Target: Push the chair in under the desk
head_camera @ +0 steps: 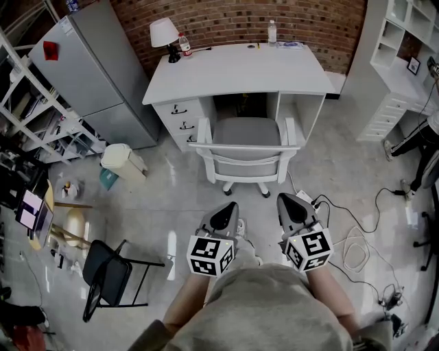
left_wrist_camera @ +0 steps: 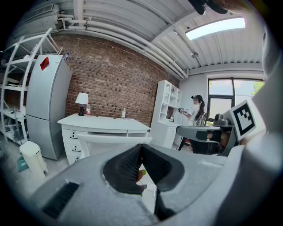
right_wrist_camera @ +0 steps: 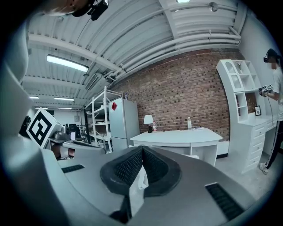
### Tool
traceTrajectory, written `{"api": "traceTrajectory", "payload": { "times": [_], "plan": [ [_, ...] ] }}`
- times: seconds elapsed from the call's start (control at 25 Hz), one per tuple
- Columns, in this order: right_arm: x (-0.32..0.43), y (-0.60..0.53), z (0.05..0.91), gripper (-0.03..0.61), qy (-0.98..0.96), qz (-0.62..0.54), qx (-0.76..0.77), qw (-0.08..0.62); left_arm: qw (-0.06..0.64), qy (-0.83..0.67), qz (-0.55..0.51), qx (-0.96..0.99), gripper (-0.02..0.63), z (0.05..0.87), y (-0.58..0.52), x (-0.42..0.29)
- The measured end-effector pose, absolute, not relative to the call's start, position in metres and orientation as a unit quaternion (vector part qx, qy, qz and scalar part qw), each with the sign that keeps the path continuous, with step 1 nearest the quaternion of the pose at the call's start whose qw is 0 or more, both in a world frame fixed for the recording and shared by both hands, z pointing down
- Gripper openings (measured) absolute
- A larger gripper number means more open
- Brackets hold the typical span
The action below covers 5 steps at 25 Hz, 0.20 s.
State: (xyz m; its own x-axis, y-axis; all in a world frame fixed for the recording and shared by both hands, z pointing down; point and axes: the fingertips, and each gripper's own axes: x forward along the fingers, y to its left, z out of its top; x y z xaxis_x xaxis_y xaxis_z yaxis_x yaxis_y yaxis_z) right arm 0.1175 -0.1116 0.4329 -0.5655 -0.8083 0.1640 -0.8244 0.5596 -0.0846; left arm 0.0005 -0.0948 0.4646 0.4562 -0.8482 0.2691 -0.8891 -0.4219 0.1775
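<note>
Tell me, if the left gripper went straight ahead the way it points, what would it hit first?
Most likely the white chair, at its backrest or just below; bare floor lies between it and the left gripper. Depth is hard to judge.

Desk point(head_camera: 240, 72): white, smooth, matt.
Chair point(head_camera: 247, 130): white hard frame, grey cloth-like seat.
Wall point(head_camera: 226, 17): rough red brick.
Floor point(head_camera: 171, 192): pale, glossy (it mirrors the light).
Fridge point(head_camera: 89, 68): grey, smooth, faint metal sheen.
Bin point(head_camera: 123, 161): cream plastic.
Left gripper point(left_wrist_camera: 141, 148): grey matt plastic shell, black finely ribbed pads point(left_wrist_camera: 126, 165).
</note>
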Motion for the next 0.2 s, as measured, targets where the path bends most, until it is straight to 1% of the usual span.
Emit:
{"api": "traceTrajectory", "payload": {
  "times": [0.2],
  "plan": [
    [0.1140, -0.1127, 0.4340, 0.007, -0.884, 0.076, 0.458, 0.054, 0.145, -0.517, 0.072, 0.841, 0.010, 0.4639, -0.0960, -0.0002]
  ]
}}
